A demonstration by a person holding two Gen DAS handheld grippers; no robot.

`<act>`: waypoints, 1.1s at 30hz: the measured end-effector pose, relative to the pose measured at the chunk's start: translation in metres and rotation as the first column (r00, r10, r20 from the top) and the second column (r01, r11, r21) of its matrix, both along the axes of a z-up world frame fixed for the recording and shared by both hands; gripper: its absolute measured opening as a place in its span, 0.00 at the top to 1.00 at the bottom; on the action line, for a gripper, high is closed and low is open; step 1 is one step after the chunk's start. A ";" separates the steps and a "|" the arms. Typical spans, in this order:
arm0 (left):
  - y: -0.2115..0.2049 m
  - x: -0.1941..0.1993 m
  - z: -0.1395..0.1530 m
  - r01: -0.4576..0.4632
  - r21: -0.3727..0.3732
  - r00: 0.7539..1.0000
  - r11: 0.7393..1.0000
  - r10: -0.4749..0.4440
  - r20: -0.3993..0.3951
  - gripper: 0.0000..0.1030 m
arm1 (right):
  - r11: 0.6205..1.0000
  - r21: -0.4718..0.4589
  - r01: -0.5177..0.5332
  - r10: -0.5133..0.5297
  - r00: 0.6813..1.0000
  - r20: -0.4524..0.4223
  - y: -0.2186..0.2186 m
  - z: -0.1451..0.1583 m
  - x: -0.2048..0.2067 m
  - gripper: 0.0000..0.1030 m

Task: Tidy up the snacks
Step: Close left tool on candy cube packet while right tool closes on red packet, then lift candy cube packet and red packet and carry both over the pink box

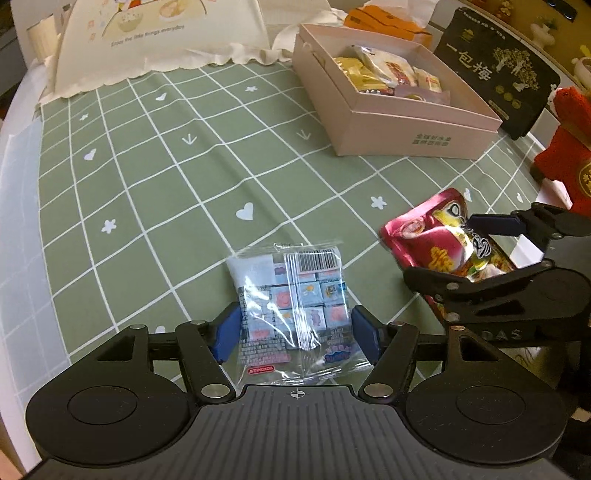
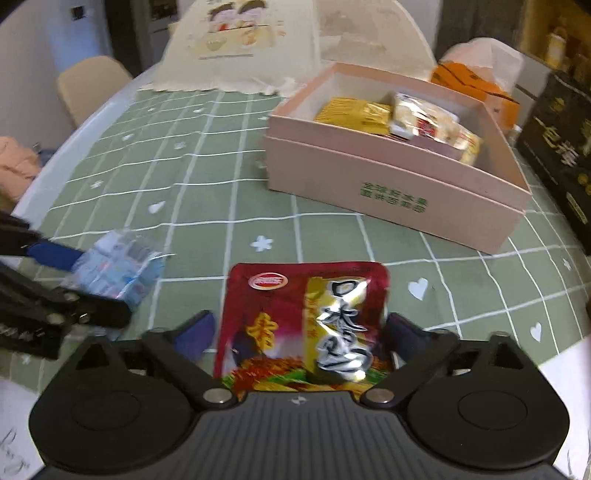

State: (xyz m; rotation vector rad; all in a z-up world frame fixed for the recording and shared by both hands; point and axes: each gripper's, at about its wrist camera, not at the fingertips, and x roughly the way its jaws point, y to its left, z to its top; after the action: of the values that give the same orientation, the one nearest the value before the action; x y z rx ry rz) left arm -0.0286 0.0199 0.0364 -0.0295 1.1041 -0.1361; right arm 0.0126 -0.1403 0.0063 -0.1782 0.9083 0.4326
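Note:
My left gripper [image 1: 295, 332] has its blue pads against both sides of a clear candy bag [image 1: 295, 306] with small pastel squares, which rests on the green checked cloth [image 1: 166, 184]. My right gripper [image 2: 301, 336] is shut on a red foil snack pack [image 2: 303, 321] and holds it just above the cloth; in the left wrist view the red pack [image 1: 436, 236] shows at the right, between the right gripper's fingers. The candy bag [image 2: 118, 266] shows at the left of the right wrist view. A pink open box [image 1: 402, 122] holding several snack packs stands beyond, also in the right wrist view [image 2: 388, 192].
A cream food cover [image 1: 162, 37] stands at the back of the table. A black gift box [image 1: 498, 70], an orange package [image 1: 388, 22] and a red box [image 1: 565, 162] stand right of the pink box. A chair [image 2: 92, 85] stands beyond the table's left edge.

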 end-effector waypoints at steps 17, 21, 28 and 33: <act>-0.016 -0.008 -0.005 0.044 0.073 0.998 0.996 -0.047 0.038 0.24 | 0.959 0.284 -0.017 0.038 0.997 -0.067 -0.046 0.054 -0.016 0.88; -0.011 -0.010 -0.003 0.039 0.060 0.998 0.997 -0.042 0.050 0.29 | 0.961 0.273 -0.043 0.062 0.996 -0.063 -0.041 0.052 -0.020 0.74; 0.003 -0.013 0.004 0.015 -0.095 1.000 0.995 -0.013 0.029 0.37 | 0.971 0.216 0.101 -0.049 0.970 -0.237 -0.060 0.021 -0.007 0.50; -0.019 -0.020 0.006 0.131 -0.140 0.991 0.981 -0.134 -0.013 0.37 | 0.958 0.250 0.139 -0.068 0.959 -0.275 -0.066 0.014 -0.011 0.46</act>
State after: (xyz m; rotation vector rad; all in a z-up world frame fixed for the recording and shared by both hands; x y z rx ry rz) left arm -0.0487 0.0012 0.0424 -0.0821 1.1170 -0.3329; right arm 0.0017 -0.2059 0.0200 0.1792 1.1047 0.4830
